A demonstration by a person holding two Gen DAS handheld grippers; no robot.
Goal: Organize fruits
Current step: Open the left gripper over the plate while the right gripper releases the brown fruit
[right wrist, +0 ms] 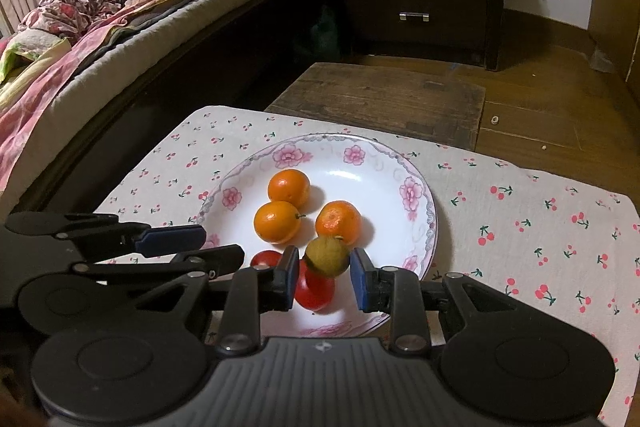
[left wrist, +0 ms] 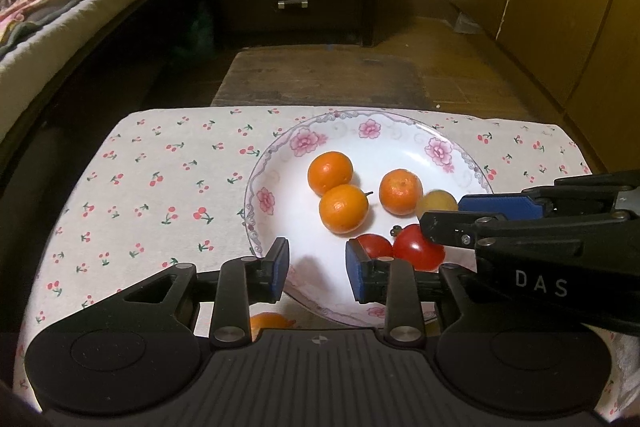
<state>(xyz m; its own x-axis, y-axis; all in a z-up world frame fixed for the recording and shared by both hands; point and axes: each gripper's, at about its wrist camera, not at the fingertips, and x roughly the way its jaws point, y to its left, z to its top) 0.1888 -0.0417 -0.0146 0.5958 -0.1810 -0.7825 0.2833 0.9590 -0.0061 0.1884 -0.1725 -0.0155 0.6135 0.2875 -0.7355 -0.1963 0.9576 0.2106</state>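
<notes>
Your right gripper (right wrist: 325,277) has its jaws clamped on the small yellow-green round fruit (right wrist: 327,256), held over the near part of the white floral-rimmed plate (right wrist: 416,187), above the red tomatoes (right wrist: 316,291). Lower before releasing, toward bare plate. The left gripper (left wrist: 317,269) has its jaws apart, empty.

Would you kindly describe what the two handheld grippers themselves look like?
Both the left gripper and the right gripper are matte black plastic with silver pivot pins, blue finger pads and a ribbed base. White letters "DAS" mark the right gripper's side. No cables or sleeves show.
</notes>
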